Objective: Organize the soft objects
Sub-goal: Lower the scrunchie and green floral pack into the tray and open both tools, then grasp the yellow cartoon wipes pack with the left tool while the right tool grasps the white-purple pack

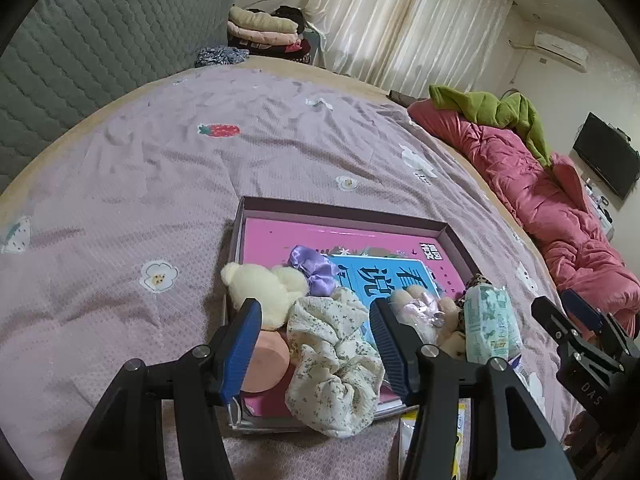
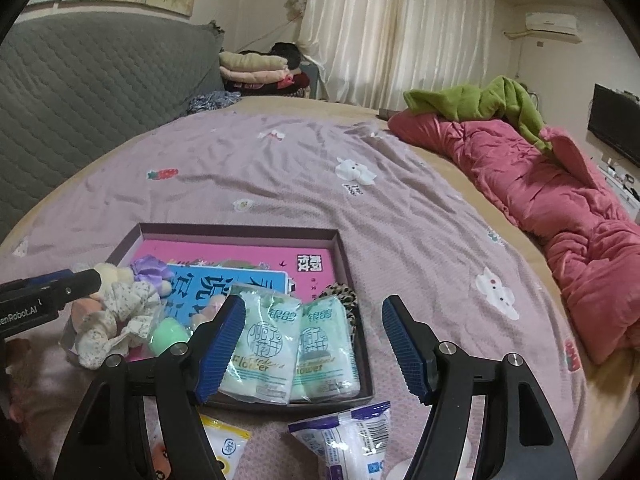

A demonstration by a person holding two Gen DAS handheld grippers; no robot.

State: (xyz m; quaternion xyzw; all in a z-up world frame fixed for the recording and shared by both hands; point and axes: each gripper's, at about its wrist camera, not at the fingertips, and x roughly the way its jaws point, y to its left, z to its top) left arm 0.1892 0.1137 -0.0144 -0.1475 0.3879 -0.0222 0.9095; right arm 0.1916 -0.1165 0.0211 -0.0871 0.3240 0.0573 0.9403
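Left wrist view: the left gripper (image 1: 316, 344) stands wide open above the shallow brown cardboard tray (image 1: 344, 210) on the bed, pads clear of the cream floral fabric scrunchie (image 1: 332, 360) draped over the tray's near rim. Inside the tray, two mint-green tissue packs (image 2: 260, 344) lie at its near right corner, under the wide-open, empty right gripper (image 2: 314, 344).

scrunchie (image 1: 332, 360): crinkled cloth | tissue packs (image 2: 260, 344): glossy plastic | box (image 2: 240, 236): matt card

Readable print on packets and gripper bodies

"Flower" is showing on the pale green plastic tissue packet (image 2: 262, 350); "enRobot.AI" on the black left gripper (image 2: 86, 278) at nine o'clock; "DAS" on the black right gripper (image 1: 568, 312).
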